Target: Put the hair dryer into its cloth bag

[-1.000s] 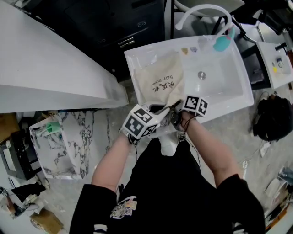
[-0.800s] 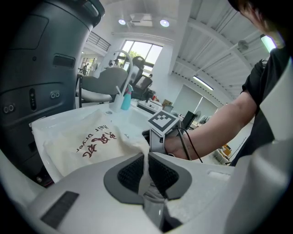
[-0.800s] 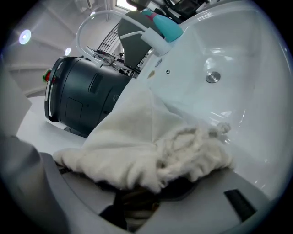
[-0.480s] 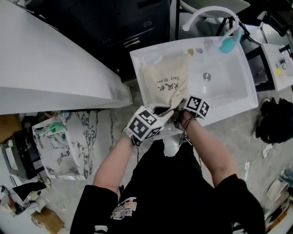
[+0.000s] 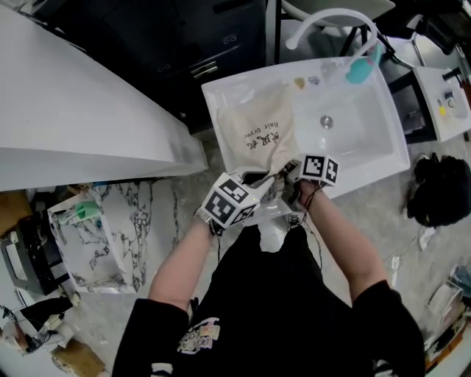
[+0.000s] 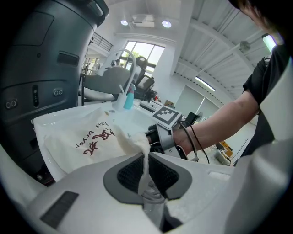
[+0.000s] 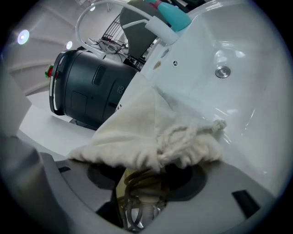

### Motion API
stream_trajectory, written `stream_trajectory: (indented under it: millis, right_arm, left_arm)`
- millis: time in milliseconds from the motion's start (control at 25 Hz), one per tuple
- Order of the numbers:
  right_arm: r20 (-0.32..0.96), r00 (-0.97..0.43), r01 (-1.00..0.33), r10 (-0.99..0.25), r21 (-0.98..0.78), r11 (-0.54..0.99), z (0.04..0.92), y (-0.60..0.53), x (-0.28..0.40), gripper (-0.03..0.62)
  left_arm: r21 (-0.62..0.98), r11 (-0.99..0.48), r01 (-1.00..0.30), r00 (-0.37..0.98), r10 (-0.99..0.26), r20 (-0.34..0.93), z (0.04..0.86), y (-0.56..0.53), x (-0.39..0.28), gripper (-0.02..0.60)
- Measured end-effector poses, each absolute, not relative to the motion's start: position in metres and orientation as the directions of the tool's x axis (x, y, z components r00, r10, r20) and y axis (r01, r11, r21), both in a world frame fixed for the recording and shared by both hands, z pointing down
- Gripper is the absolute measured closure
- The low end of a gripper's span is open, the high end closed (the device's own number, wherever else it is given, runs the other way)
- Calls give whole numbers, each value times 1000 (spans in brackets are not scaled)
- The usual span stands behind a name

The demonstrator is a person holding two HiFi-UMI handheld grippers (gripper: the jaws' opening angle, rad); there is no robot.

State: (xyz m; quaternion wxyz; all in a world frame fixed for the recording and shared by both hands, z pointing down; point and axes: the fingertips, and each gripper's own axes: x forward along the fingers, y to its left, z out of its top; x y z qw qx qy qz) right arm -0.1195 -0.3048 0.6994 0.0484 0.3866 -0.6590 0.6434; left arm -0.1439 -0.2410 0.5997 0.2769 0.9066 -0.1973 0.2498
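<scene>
A cream cloth bag (image 5: 259, 129) with red and dark print lies in the white basin (image 5: 375, 140), its mouth toward me at the front rim. My left gripper (image 5: 266, 188) is shut on a fold of the bag's mouth edge (image 6: 137, 144), the cloth pinched between its pads. My right gripper (image 5: 289, 174) is just right of it. Its jaws are opening, and the gathered mouth with its drawstring (image 7: 185, 135) is draped over them without being pressed. The bag (image 7: 137, 121) looks filled. The hair dryer itself is hidden.
A curved white faucet (image 5: 324, 18) and a teal bottle (image 5: 358, 70) stand at the basin's far rim, with the drain (image 5: 325, 121) to the right of the bag. A dark cabinet (image 7: 87, 87) stands left of the basin. A white counter (image 5: 73, 110) runs along the left.
Both grippers have stayed together at the bag's mouth by the basin's front rim. The bag lies as before. Only the head view has swayed a little.
</scene>
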Motion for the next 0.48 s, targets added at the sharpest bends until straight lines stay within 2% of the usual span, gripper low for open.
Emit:
stream_trajectory:
  millis: [160, 320, 480]
  right_arm:
    - [576, -696, -605, -430, -792, -83, 689, -295, -107, 355]
    - [559, -724, -576, -404, -812, -90, 678, -281, -102, 368]
    - [570, -719, -620, -399, -785, -4, 668, -273, -89, 385]
  left_arm:
    - [359, -792, -494, 776, -216, 593, 604, -237, -140, 548]
    - [290, -827, -482, 744, -211, 634, 607, -233, -136, 547]
    - [256, -843, -474, 723, -205, 660, 613, -229, -133, 546]
